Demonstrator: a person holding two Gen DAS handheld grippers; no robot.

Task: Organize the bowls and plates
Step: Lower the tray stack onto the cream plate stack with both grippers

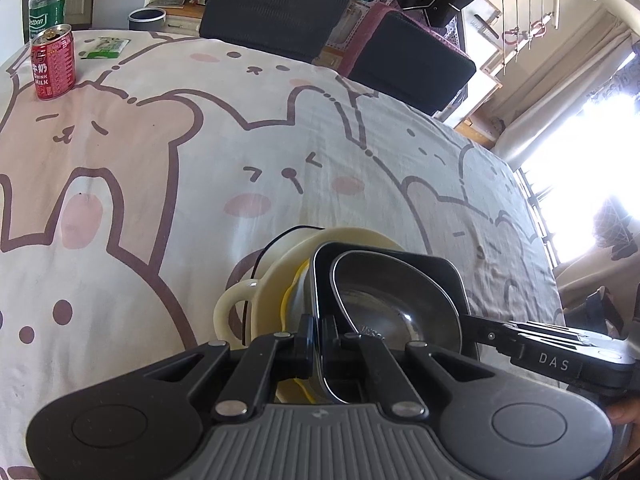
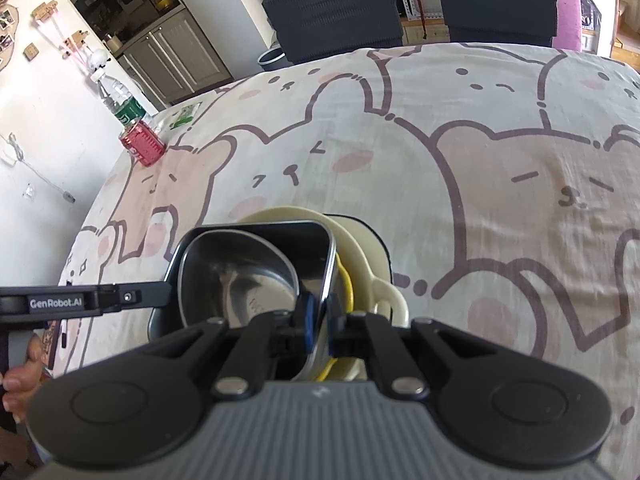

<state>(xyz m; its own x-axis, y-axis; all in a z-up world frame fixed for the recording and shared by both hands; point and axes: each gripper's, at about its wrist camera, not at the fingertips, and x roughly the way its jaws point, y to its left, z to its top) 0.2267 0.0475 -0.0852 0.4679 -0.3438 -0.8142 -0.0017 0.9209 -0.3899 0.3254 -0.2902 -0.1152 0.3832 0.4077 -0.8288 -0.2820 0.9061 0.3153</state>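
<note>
A black square dish [image 1: 384,254] with a steel bowl [image 1: 396,304] nested in it sits tilted on a cream bowl with loop handles [image 1: 248,304]; a yellow rim [image 1: 289,294] shows between them. My left gripper [image 1: 318,336] is shut on the dish's left rim. My right gripper [image 1: 468,320] reaches in from the right and is shut on the opposite rim. In the right wrist view the right gripper [image 2: 320,320] pinches the black dish [image 2: 256,227] at its right edge, beside the steel bowl [image 2: 240,280] and above the cream bowl [image 2: 360,240]. The left gripper [image 2: 166,292] holds the far rim.
The stack rests on a table under a bear-print cloth [image 1: 200,140]. A red drink can [image 1: 52,64], a water bottle [image 1: 46,0] and a green packet [image 1: 106,46] stand at the far left corner. Two dark chairs [image 1: 272,8] [image 1: 412,60] line the far edge.
</note>
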